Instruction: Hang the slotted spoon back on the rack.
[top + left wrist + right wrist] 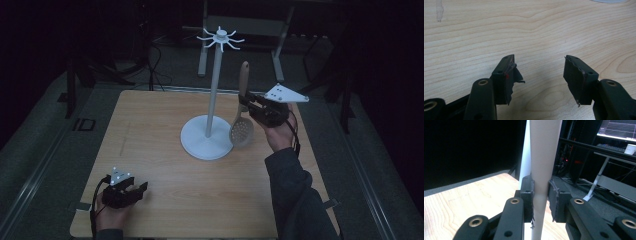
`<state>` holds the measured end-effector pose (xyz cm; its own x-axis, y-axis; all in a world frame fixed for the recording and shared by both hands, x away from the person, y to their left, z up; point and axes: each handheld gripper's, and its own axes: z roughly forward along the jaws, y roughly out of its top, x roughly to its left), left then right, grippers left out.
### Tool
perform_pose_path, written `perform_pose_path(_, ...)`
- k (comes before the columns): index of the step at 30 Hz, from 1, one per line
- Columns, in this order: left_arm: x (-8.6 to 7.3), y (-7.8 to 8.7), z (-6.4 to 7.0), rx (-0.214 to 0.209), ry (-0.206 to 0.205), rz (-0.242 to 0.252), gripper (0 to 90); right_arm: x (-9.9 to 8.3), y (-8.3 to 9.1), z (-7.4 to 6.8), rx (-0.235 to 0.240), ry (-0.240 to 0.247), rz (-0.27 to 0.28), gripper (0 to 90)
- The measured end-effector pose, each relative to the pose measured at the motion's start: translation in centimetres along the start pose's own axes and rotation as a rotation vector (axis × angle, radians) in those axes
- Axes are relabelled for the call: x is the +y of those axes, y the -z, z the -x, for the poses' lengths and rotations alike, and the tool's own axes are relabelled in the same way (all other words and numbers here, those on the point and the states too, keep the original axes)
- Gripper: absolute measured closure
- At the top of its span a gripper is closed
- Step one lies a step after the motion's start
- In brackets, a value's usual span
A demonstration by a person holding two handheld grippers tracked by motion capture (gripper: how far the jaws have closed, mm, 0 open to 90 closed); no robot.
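- Left tongs: at the near left corner of the counter, held in the person's left hand close to the near edge. Released; in the left gripper view the left tongs stand wide apart with bare wood between them, and torn dark padding hangs from both inner faces.
- Counter: light wood grain, with open room across its near half and left side. The left gripper view adds a faint smear on the wood at upper left and a sliver of the white base at the top edge.
- Right forearm in a dark sleeve: rises from the bottom edge along the counter's right side to the right hand.
- Right tongs: raised above the counter right of centre, grey three-cornered plate on top. Clenched on the slotted spoon; in the right gripper view the right tongs press both sides of the pale spoon handle.
- Slotted spoon: near upright, perforated bowl down and beside the rim of the base, handle tip up, just right of the pole.
- Rack stand: white round base at the counter's middle, thin pole, ring of curved hooks at the top, above the spoon's tip.
- Beyond the far edge: dark floor and desk legs. The right gripper view adds a monitor and a white cup.
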<state>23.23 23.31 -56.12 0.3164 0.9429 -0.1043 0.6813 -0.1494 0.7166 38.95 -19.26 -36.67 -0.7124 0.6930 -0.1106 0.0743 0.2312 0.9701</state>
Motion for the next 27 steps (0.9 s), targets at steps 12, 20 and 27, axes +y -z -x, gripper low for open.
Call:
perform_pose_path(12,0.0,0.0,0.0,0.001,0.000,-0.001,43.2,1.4,-0.7,0.4,-0.003,-0.023,0.015,75.1)
perform_pose_path(20,0.0,0.0,-0.1,0.000,0.004,0.001,43.1,2.4,-1.3,0.7,-0.006,-0.027,0.015,75.1)
perform_pose_path(27,0.0,0.1,-0.1,-0.001,0.007,0.004,43.2,3.0,-1.9,0.7,0.019,-0.046,0.009,75.1)
